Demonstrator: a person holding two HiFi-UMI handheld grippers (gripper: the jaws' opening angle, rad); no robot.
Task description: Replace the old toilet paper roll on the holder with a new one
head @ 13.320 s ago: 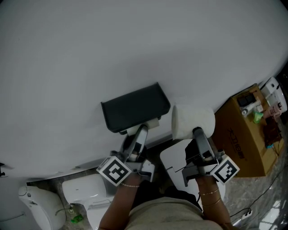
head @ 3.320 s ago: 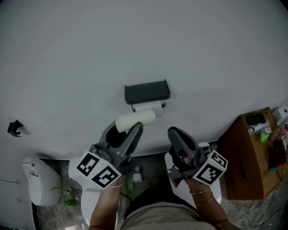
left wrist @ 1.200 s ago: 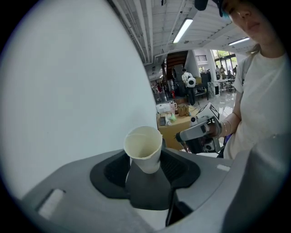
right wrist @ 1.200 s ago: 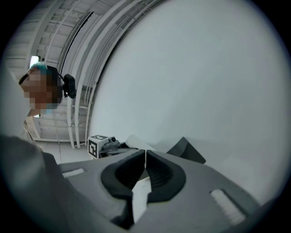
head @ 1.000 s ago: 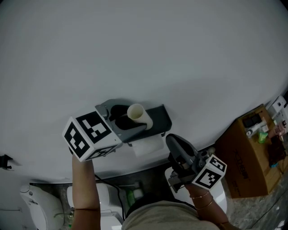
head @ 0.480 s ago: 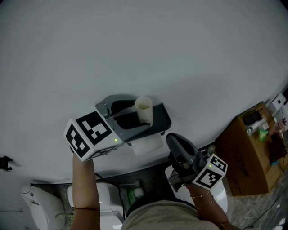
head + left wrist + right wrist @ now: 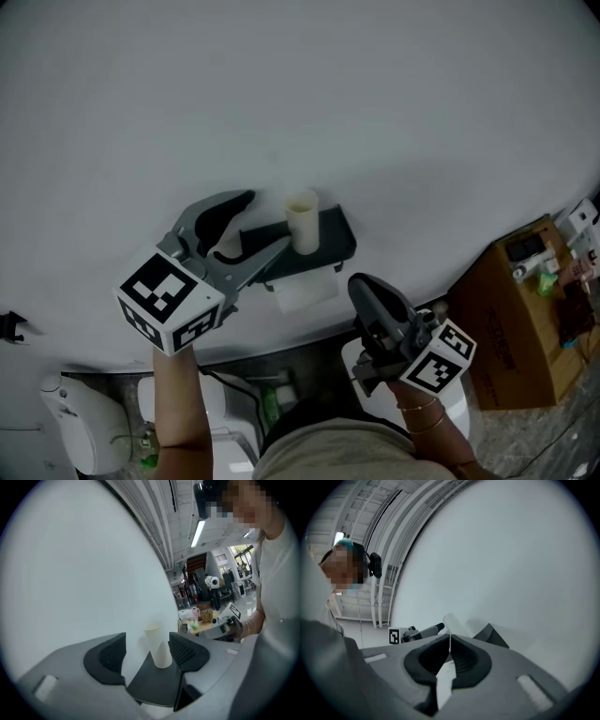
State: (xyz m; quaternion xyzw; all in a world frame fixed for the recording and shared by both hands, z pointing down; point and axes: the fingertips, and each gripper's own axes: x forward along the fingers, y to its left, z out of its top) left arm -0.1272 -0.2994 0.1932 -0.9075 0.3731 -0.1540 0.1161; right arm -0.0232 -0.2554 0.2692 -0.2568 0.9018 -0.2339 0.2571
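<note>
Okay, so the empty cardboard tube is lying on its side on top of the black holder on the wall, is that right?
Not quite. The cardboard tube stands upright on its end, not on its side. It is on top of the black holder on the wall, as you said. The head view shows this, and the left gripper view agrees.

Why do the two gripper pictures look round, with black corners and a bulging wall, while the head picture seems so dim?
Left gripper view: a wide-angle lens bows the white wall and blackens the corners; the pale cardboard tube stays sharp, and a mosaic patch hides a face. Right gripper view: the same bulge, dark rim and mosaic patch. Head view: flat, dim light, so the dark wall-mounted holder shows little detail.
</note>
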